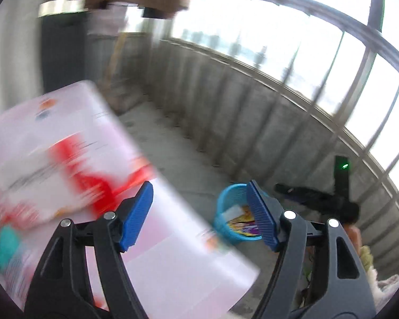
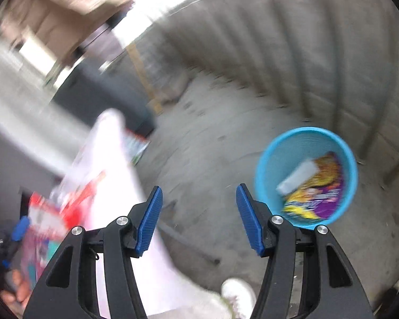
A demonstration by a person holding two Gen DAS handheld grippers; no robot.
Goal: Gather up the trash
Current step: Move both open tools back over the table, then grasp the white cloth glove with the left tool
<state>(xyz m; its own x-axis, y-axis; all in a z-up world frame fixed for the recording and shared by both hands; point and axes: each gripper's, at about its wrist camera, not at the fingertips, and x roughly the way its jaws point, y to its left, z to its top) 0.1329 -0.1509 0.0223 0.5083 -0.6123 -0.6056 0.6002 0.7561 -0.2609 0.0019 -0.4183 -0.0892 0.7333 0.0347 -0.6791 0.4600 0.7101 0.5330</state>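
A blue plastic bin (image 1: pixel 227 218) (image 2: pixel 306 175) stands on the concrete floor and holds a purple-yellow wrapper (image 2: pixel 316 194) and a white piece (image 2: pixel 296 176). My left gripper (image 1: pixel 199 215) is open and empty, above the edge of a pale pink table (image 1: pixel 173 252). My right gripper (image 2: pixel 198 219) is open and empty, over the floor, left of the bin. Red-and-white packets (image 1: pixel 79 175) (image 2: pixel 55 210) lie on the table, blurred.
A concrete parapet (image 1: pixel 226 101) with window bars runs behind the bin. A black object with a green light (image 1: pixel 340 180) lies on the floor at the right. A white shoe (image 2: pixel 238 295) shows at the bottom. The other gripper's blue tip (image 2: pixel 20 228) shows far left.
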